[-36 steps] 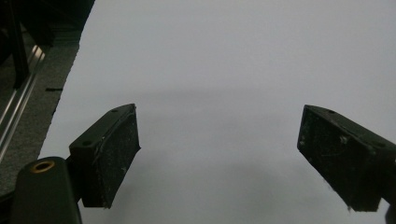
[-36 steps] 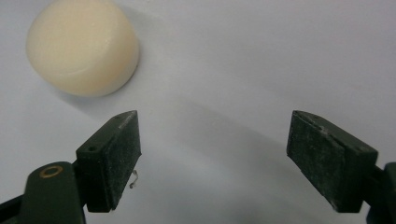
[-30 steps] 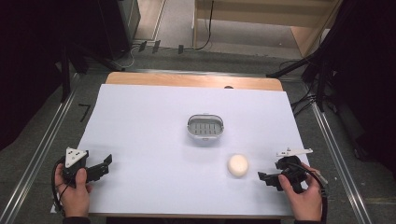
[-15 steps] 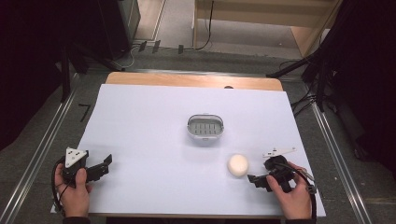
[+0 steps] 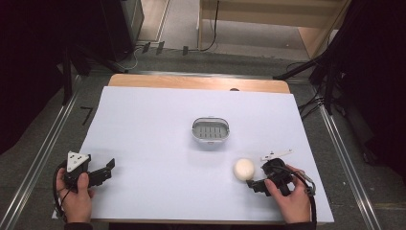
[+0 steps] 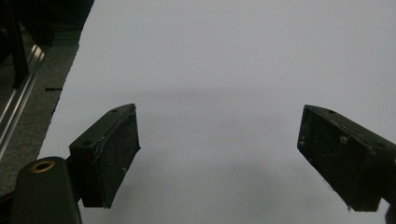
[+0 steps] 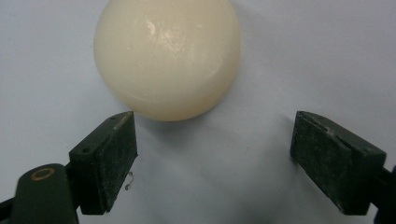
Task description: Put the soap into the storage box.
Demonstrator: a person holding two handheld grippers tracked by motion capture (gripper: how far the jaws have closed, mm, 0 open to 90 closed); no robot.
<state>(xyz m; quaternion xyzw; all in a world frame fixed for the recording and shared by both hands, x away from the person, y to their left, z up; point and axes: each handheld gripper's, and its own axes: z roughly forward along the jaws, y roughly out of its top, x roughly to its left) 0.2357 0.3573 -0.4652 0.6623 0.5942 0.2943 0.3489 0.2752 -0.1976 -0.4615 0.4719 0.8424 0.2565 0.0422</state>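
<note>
- The right gripper (image 5: 257, 184) sits low over the white table sheet (image 5: 158, 129) with its 2 jaws spread wide and nothing between them.
- The cream soap ball (image 7: 167, 58) lies straight ahead of those jaws, just beyond their tips and offset toward the left jaw; in the high view the same ball (image 5: 244, 168) is just beside the gripper, apart from it.
- The ball looks round, so no long axis dictates the jaw angle; my reading is that a short push forward with a slight shift to centre it would bring it between the pads.
- The left gripper (image 5: 103, 171) is well apart from the ball, also gaping wide over bare sheet, so the right hand is far nearer.
- The grey slotted dish (image 5: 210, 131) stands beyond the ball, clear of the approach.
- Nothing stands between the jaws and the ball.
</note>
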